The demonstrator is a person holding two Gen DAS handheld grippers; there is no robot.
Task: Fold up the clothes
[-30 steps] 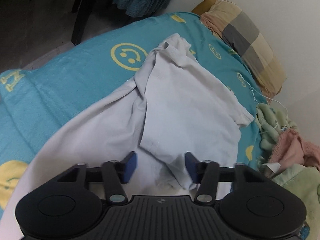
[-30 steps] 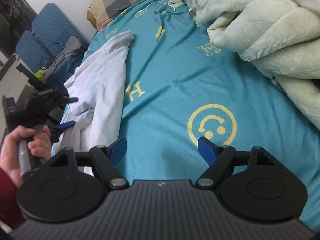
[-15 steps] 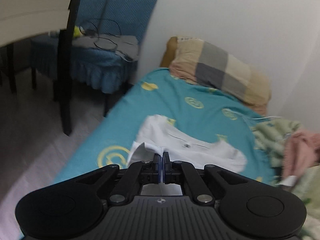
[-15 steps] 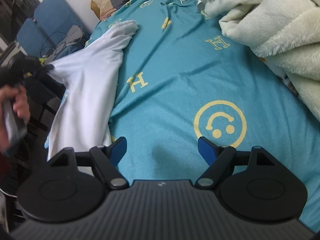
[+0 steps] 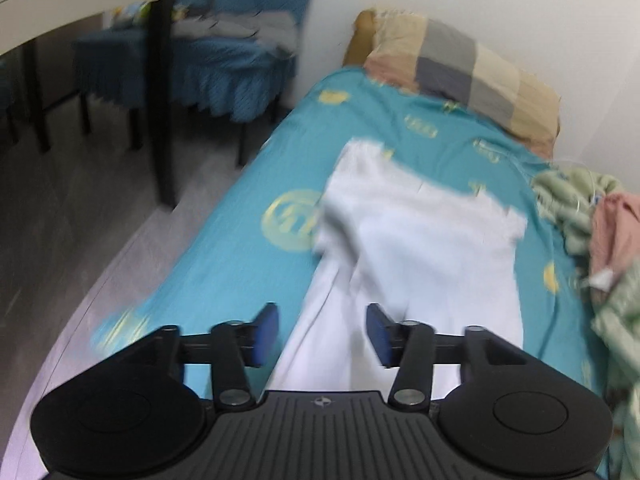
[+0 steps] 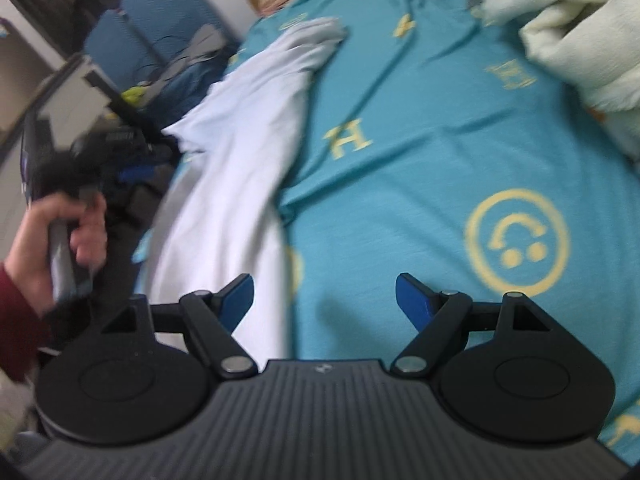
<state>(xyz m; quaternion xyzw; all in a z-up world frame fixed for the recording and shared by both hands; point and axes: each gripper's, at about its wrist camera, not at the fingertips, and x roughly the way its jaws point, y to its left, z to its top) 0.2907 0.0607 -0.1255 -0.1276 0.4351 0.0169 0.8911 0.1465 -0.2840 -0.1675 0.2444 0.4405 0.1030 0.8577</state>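
The left gripper [image 5: 322, 334] was clamped on the white shirt [image 5: 420, 240] half a second ago; its jaws have just been opening, so the cloth is released (nothing pinched now). The right gripper [image 6: 325, 300] stands apart, empty. The shirt lies on the bed [image 5: 248, 264], its long axis running from lower centre of the left view toward the pillow [image 5: 460, 68] at upper right.

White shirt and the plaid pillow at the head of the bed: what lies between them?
Only bare teal bedsheet with yellow prints separates the white shirt from the plaid pillow; the left wrist view shows it.
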